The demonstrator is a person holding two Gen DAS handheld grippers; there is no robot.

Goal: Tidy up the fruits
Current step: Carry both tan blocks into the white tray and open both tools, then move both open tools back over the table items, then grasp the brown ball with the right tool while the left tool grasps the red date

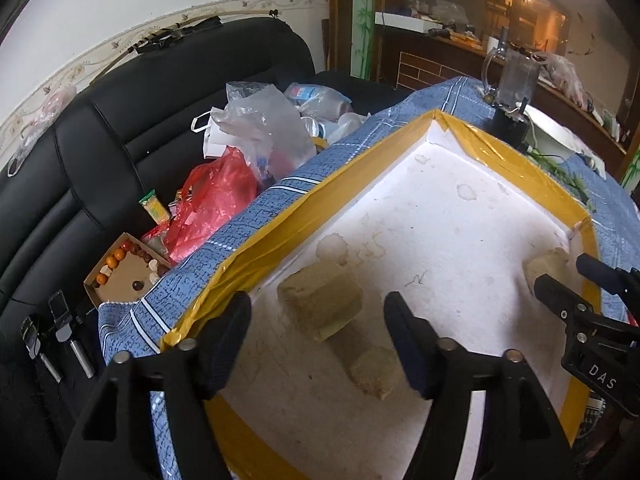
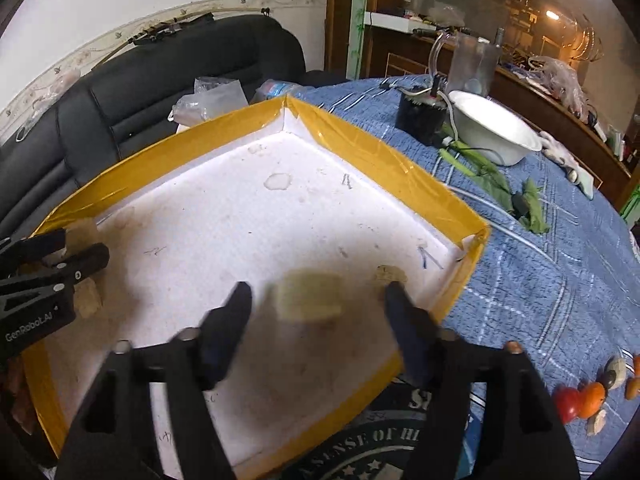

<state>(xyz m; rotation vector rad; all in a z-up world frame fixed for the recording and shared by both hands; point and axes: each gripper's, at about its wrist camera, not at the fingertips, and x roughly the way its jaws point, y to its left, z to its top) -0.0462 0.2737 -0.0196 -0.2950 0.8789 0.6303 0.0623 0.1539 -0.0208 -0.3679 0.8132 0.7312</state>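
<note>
left gripper (image 1: 316, 336): fingers wide apart, holding nothing, poised over tan blocks (image 1: 320, 304) inside the white tray (image 2: 280, 216), perhaps to lift them out | right gripper (image 2: 318, 320): spread wide, empty, over a blurred block (image 2: 310, 296) near the tray's right corner | fruits (image 2: 580, 400): on the blue tablecloth (image 2: 520, 280) beyond the tray's right edge, untouched

Most of the white tray floor (image 2: 248, 216) ahead of me lies open, hemmed by its yellow-taped rim (image 2: 372, 152), with tan blocks (image 1: 320, 300) beneath both my hand-held grippers obstructing the near part.
</note>
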